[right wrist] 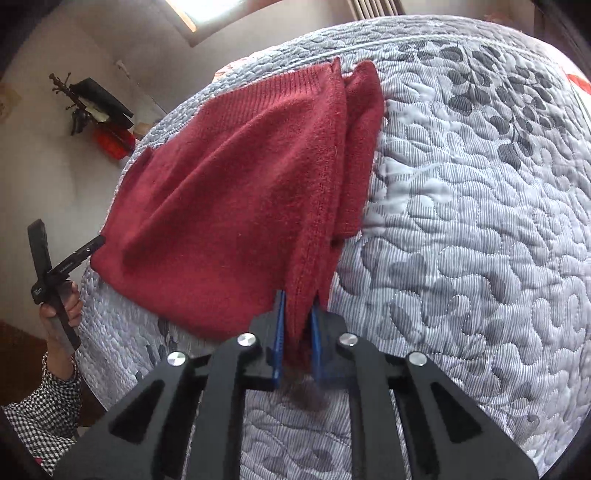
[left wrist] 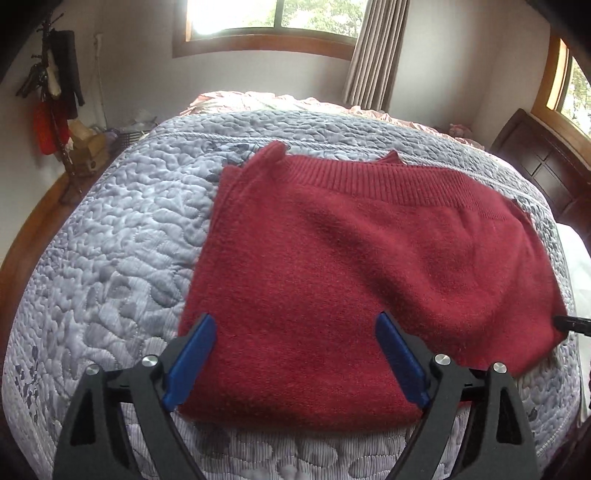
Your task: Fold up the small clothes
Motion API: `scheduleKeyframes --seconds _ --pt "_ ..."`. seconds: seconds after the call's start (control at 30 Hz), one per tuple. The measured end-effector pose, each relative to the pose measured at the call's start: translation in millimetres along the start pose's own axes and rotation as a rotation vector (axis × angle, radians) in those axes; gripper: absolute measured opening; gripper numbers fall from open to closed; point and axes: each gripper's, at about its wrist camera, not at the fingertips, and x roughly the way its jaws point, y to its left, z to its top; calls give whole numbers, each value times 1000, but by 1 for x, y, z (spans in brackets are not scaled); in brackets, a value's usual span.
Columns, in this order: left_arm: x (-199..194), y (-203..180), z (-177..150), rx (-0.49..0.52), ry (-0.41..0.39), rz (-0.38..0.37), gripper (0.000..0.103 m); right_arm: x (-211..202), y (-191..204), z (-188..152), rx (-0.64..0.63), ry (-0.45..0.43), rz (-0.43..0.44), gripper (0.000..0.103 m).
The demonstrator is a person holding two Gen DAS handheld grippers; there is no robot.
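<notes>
1. A red knit sweater (left wrist: 332,266) lies folded on a bed covered by a grey-blue quilted bedspread (left wrist: 110,240), with its ribbed hem (left wrist: 369,181) turned toward the far edge of the bed.
2. The left gripper (left wrist: 295,354) hovers at the sweater's near edge with its blue pads (left wrist: 192,362) spread wide apart, released and gripping nothing; the sweater's near corner lies between the two fingers.
3. The right gripper (right wrist: 297,332) is clenched on a bunched corner of the sweater (right wrist: 240,206), the fabric pinched between its blue pads (right wrist: 277,339) and pulled up into a taut ridge that runs from the jaws toward the ribbed hem (right wrist: 280,96).
4. In the left wrist view, the tip of the right gripper (left wrist: 570,324) shows as a dark finger at the sweater's right corner, near the right edge of the bed.
5. In the right wrist view, the left gripper (right wrist: 88,247) shows at the far corner of the sweater, held by a hand (right wrist: 61,306) with a checked sleeve (right wrist: 48,417) below it.
6. A second layer of the sweater lies folded beneath the raised edge, just beside it on the bedspread (right wrist: 461,240).
7. Beyond the bed stand a coat rack (left wrist: 55,85) hung with dark and red items, a wood-framed window (left wrist: 269,26), a curtain (left wrist: 376,51) and a dark wooden headboard (left wrist: 535,158) at the right.
</notes>
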Motion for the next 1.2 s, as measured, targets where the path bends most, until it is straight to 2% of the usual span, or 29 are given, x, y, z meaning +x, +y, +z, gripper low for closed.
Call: scheduleKeyframes --seconds 0.07,0.17,0.23,0.33,0.5,0.57,0.63,0.7,0.77,0.87,1.0,1.03,1.13,1.2 --pt "5 -2 -1 23 14 16 89 -14 4 -4 -10 -24 22 6" --pt "12 -3 -5 59 34 32 89 -27 5 -15 -15 -23 40 5" --pt "17 -3 -8 77 46 39 89 -17 3 -22 -35 11 -6 5" --pt "24 -5 -14 118 44 66 90 9 -6 -28 -7 71 -24 5" --pt "21 -9 -19 172 25 70 90 13 -13 -27 2 54 14 5" --pt "16 -9 -16 167 26 49 90 -3 -18 -22 2 28 29 20" --pt "8 -9 -9 132 14 9 90 -16 -12 -10 -28 -18 -24 35" --pt "3 -12 1 77 5 -65 90 -21 -9 8 -31 -43 -21 35" --pt "2 -19 11 35 -6 -102 90 -20 -6 32 -18 -62 -29 35" --pt "8 -30 26 -6 -40 -73 90 -10 -5 68 -10 -80 -50 35" --pt "26 -34 40 -43 -52 -30 90 14 -20 101 30 -53 -81 35" --pt "31 -34 42 -48 -44 -26 90 20 -20 107 39 -44 -90 33" --pt "50 -29 47 -64 -3 6 90 34 -23 117 58 -20 -63 10" --pt "61 -25 45 -77 19 11 90 34 -21 114 58 -38 -56 8"
